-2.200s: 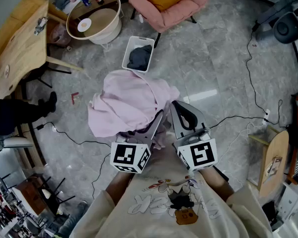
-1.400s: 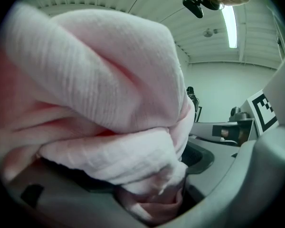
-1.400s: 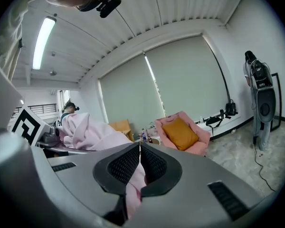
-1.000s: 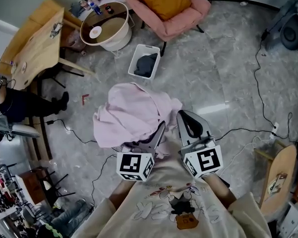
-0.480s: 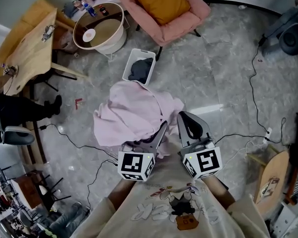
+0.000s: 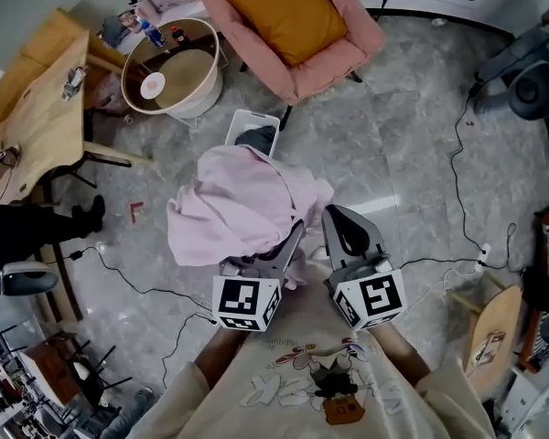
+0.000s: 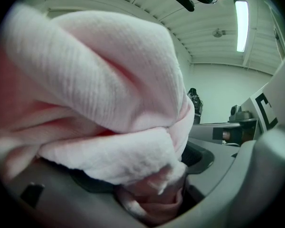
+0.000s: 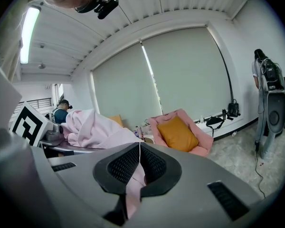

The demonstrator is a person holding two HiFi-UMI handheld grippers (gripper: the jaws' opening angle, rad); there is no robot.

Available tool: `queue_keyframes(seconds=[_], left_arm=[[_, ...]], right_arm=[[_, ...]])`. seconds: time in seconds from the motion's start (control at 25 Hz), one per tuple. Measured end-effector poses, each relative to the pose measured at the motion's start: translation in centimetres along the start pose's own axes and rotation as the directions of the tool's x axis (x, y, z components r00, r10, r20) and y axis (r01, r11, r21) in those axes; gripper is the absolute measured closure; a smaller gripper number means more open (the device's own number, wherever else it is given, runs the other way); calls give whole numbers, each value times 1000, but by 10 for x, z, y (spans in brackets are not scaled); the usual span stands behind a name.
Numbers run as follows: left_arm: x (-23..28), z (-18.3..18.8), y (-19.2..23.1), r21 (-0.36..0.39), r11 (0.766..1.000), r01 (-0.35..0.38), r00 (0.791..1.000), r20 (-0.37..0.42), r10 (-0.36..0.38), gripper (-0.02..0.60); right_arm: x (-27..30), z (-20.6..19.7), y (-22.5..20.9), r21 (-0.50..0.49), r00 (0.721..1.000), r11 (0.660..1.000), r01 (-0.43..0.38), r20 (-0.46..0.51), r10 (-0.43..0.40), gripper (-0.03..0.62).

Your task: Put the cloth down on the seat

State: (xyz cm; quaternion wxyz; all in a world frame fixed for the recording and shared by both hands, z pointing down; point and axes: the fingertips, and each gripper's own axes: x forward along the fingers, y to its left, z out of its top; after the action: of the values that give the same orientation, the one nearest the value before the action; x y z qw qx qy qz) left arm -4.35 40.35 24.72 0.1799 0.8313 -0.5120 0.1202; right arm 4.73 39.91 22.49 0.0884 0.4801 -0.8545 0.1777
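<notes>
When read along its own jaws, right gripper point(image 8: 139, 163) found closed, pads pinching a thin pink fold of the cloth point(image 8: 92, 129) hanging down between them. Left gripper point(image 7: 152, 194) likewise clamped, on a thick bunch of the same cloth point(image 7: 99, 89), filling most of that view. Both held close to the body, side by side; left gripper point(image 6: 291, 234) and right gripper point(image 6: 333, 216) near each other at the tips.

Bulk of cloth point(image 6: 238, 207) heaped over and to the left of the left gripper, above the floor, well apart from any seat. Long axis of the bundle judged roughly left to right.

Deciding relation: armchair point(image 6: 352, 48) with orange cushion point(image 6: 288, 7) lying far of both grippers, slightly right of the cloth's bulk, with white basket point(image 6: 241, 120) and bare floor between. Neither gripper clearly nearer; right marginally better aligned. Coming move judged a carry to the far side, then a lowering onto the cushion.

Right gripper view: armchair point(image 8: 202, 144) and cushion point(image 8: 177, 133) ahead, way open. Left gripper view: blocked by cloth, seat not seen. Head view alone: basket in the path, partly under the cloth's far edge; grip not readable there.
</notes>
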Motion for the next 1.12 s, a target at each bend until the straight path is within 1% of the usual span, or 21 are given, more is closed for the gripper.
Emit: queue_keyframes(seconds=[0.12,0.28,0.44,0.56,0.68,0.76,0.96,1.12], left_arm=[[15,15,18,4,1000,22,1000,6,-22,160],[30,28,43,19,999,46,999,8,-46,160],[38,36,71,12,998,59,998,4,-59,160],[40,37,93,-2,998,62,998,-8,-62,160],[43,43,109,3,998,55,998,9,-55,160],[44,44,116,1,998,57,998,15,-57,160],[37,43,125,-27,998,55,998,14,-55,160],[34,41,126,-25,998,51,999,14,-51,160]], right_arm=[[24,13,0,-30,1000,999,21,1,-21,574],[56,27,2,-24,1000,999,30,9,-29,574],[87,38,10,-26,999,999,35,13,-35,574],[105,44,22,-73,1000,997,29,9,-28,574],[118,47,34,-115,1000,993,22,-1,-22,574],[124,46,37,-110,999,994,25,-17,-27,574],[130,49,38,-80,999,996,46,-9,-47,574],[134,52,40,-62,1000,998,26,4,-25,574]])
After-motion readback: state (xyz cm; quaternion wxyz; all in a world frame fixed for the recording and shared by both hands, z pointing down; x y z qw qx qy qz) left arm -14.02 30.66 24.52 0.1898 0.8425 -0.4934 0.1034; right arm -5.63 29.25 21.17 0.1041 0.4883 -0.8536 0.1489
